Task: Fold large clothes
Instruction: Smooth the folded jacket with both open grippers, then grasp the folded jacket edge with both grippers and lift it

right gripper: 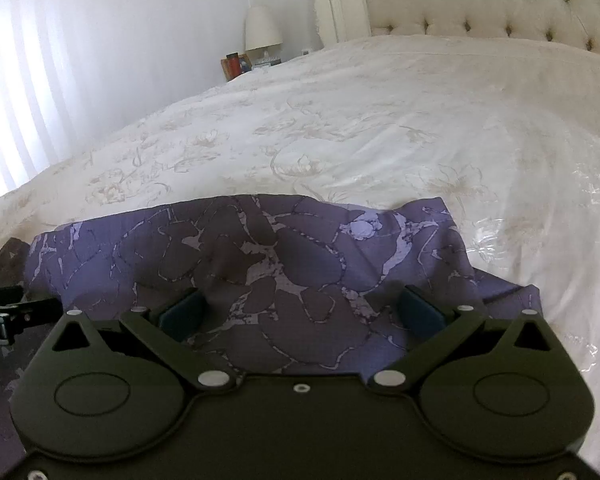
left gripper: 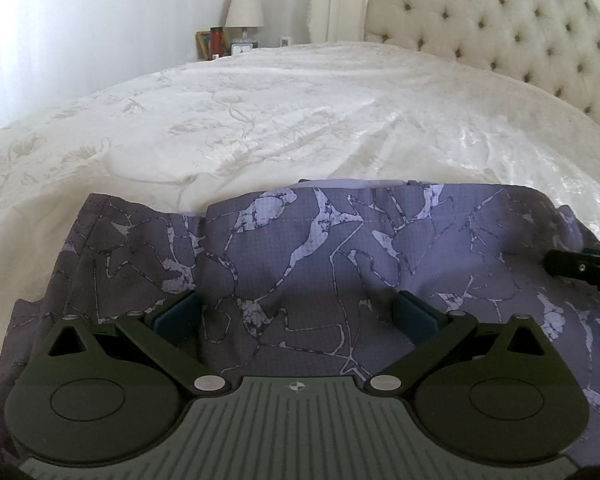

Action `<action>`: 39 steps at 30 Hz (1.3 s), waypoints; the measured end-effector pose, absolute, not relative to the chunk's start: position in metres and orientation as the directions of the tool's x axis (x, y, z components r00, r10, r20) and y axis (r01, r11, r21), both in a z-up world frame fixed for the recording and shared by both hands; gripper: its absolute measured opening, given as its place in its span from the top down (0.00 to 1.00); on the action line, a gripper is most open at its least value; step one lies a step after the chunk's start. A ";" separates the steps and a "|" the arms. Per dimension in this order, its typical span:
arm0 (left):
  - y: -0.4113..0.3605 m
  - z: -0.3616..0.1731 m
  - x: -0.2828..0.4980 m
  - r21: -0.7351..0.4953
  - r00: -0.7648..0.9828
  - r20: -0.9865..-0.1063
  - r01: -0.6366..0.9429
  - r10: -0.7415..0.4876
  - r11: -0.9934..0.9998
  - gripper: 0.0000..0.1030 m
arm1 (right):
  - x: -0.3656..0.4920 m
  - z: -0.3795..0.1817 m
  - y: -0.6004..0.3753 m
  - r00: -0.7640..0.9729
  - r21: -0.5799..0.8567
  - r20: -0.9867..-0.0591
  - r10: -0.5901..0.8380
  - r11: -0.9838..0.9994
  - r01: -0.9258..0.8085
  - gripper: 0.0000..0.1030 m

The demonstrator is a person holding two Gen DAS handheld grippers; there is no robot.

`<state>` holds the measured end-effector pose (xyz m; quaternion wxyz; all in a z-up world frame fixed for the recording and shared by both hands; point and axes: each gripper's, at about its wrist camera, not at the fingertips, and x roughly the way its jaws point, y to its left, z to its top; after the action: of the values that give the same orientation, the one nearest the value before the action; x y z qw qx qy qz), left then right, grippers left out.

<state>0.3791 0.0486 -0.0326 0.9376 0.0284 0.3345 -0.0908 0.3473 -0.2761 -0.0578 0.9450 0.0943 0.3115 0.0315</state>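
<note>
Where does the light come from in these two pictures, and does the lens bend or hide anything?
Left wrist view: daylight washes out the wall on the left, the bedspread shines at the right, and the fisheye bows the bed edge. Right wrist view: a bright curtain glows at the left, glare sits on the bedspread's right side, the purple garment is dim near the open right gripper, and the corners go black.
</note>
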 end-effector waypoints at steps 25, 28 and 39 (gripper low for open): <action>0.114 0.002 0.289 -0.006 0.706 -0.688 0.223 -0.166 0.975 0.00 | 0.263 -0.031 -0.281 0.736 -0.003 -0.676 0.018 1.000 -0.027 0.01; 0.122 -0.001 0.271 0.047 0.704 -0.700 0.217 -0.123 0.975 0.00 | 0.239 -0.032 -0.295 0.724 0.045 -0.689 0.033 0.999 -0.003 0.01; 0.166 -0.022 0.246 -0.282 0.643 -0.717 0.085 -0.269 0.956 0.00 | 0.174 -0.053 -0.357 0.692 0.370 -0.696 0.191 0.922 0.117 0.01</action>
<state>0.2459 0.1657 -0.0218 0.8994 -0.1116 0.4110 -0.0985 0.1737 -0.3573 -0.0529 0.8986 0.1968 0.3917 0.0204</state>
